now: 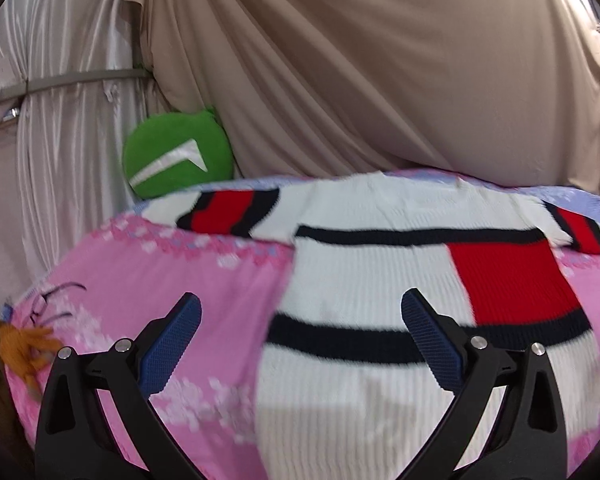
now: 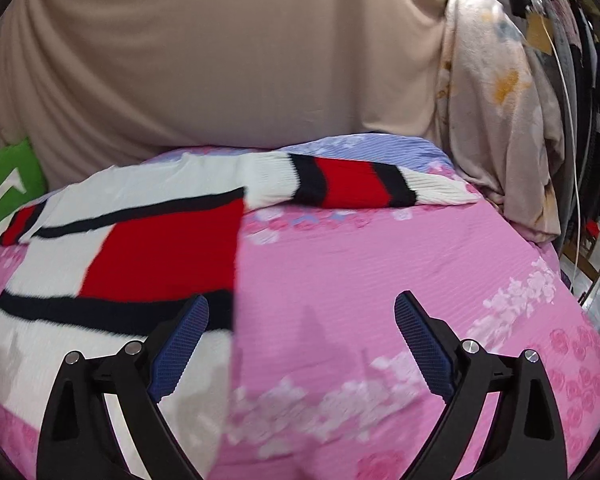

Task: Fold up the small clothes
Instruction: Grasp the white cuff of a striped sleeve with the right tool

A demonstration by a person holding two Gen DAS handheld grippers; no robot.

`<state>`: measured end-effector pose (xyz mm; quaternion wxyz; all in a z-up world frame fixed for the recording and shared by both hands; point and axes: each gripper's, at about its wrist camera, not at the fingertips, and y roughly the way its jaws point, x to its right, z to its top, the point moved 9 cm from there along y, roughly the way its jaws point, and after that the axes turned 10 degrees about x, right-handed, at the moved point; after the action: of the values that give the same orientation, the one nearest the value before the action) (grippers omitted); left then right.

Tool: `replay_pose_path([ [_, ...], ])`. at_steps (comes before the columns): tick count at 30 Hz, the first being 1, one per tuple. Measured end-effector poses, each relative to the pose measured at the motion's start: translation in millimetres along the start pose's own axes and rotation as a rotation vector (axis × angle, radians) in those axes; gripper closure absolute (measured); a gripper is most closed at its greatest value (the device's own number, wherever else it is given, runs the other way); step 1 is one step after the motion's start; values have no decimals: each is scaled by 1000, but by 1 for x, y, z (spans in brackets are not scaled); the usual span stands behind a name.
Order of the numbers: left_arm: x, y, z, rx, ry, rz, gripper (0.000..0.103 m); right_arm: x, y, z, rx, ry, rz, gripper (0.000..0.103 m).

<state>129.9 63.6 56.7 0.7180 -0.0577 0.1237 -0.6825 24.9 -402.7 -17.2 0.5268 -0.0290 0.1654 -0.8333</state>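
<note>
A white knit sweater [image 1: 364, 280] with black stripes and red blocks lies flat on a pink flowered bedsheet [image 1: 148, 280], both sleeves spread outward at the far side. My left gripper [image 1: 300, 320] hovers open above the sweater's left edge near the hem, nothing between its blue pads. In the right wrist view the same sweater [image 2: 112, 248] fills the left half, its right sleeve [image 2: 340, 184] stretched across the sheet [image 2: 380, 280]. My right gripper [image 2: 302, 320] is open over the sweater's right edge, holding nothing.
A green cushion [image 1: 176, 156] sits at the far left of the bed against beige drapes [image 1: 360, 72]. A pale patterned blanket [image 2: 496, 108] hangs at the right, with hanging clothes and a white cord [image 2: 568, 92] beyond. An orange object [image 1: 20, 348] lies at the bed's left edge.
</note>
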Motion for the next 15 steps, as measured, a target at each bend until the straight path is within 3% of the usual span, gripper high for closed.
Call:
replay_pose_path([
  [3, 2, 29, 11, -7, 20, 31, 5, 48, 53, 20, -31, 88, -22, 10],
  [7, 12, 67, 7, -81, 13, 6, 5, 101, 119, 36, -72, 227, -50, 10],
  [15, 31, 106, -9, -134, 30, -22, 5, 178, 214, 37, -133, 541, -93, 16],
])
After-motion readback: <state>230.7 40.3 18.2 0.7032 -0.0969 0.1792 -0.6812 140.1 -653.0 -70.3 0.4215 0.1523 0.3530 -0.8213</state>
